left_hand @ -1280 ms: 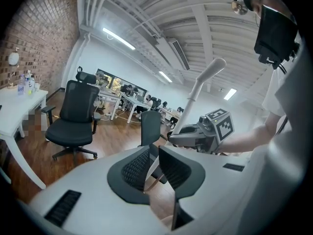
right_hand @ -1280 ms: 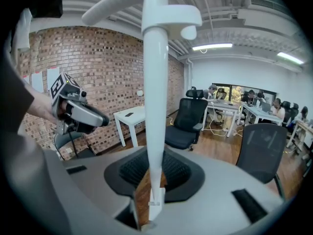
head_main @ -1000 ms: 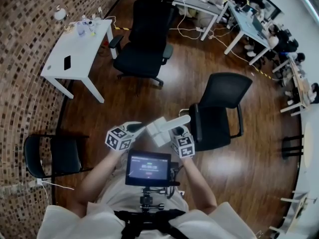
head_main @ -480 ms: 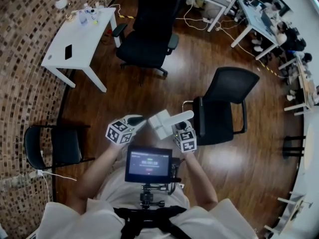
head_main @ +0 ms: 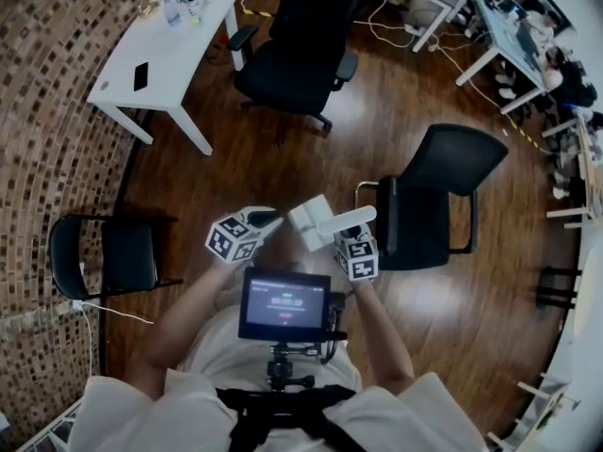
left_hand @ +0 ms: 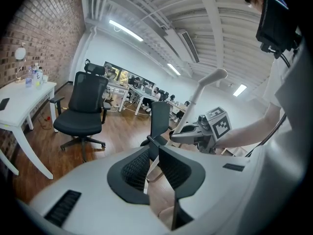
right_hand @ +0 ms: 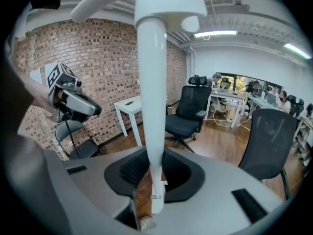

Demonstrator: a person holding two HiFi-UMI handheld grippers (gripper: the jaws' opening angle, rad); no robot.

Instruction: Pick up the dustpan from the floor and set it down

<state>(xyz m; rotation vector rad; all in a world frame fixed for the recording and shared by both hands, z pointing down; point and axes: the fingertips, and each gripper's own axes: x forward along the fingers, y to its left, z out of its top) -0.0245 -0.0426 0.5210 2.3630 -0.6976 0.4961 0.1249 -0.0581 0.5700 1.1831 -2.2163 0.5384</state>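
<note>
The right claw (right_hand: 155,177) is clamped tight on the lower end of the handle (right_hand: 150,82) of the white dustpan (head_main: 311,222), and the handle rises straight up from between the pads to a curved top. The dustpan is held in the air above the wooden floor (head_main: 283,158), just in front of the person, with its pan turned toward the left claw (left_hand: 154,173). That claw stands narrow with nothing in it; floor shows through the slim gap between its pads. Its tip is just beside the pan, and no view shows them touching. A small screen (head_main: 285,304) sits on a mount at the person's chest. A black chair (head_main: 438,172) stands near on the right, an office chair (head_main: 301,64) farther ahead. A white worktop (head_main: 165,59) is at the brick wall, and a folding chair (head_main: 104,257) is at the left
</note>
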